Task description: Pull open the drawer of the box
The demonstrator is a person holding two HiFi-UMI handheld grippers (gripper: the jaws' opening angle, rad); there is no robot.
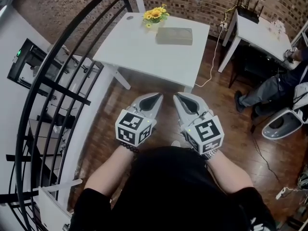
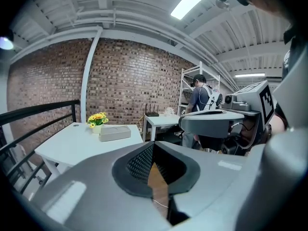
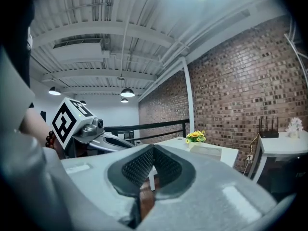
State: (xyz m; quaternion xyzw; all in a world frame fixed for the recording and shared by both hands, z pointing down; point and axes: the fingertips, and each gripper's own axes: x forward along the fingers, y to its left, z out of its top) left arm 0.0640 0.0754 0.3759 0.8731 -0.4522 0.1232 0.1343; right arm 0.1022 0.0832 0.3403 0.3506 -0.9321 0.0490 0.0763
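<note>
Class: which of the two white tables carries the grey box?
The larger table, nearer the person: the box sits beside yellow flowers. The smaller table to its right holds a black router instead.

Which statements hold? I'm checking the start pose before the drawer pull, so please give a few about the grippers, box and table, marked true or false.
1. The box lies on the white table. True.
2. The left gripper grips the box. False: it is shut on nothing, short of the table.
3. The flowers stand beside the box. True.
4. The right gripper is wide open. False: its jaws are together and empty.
</note>
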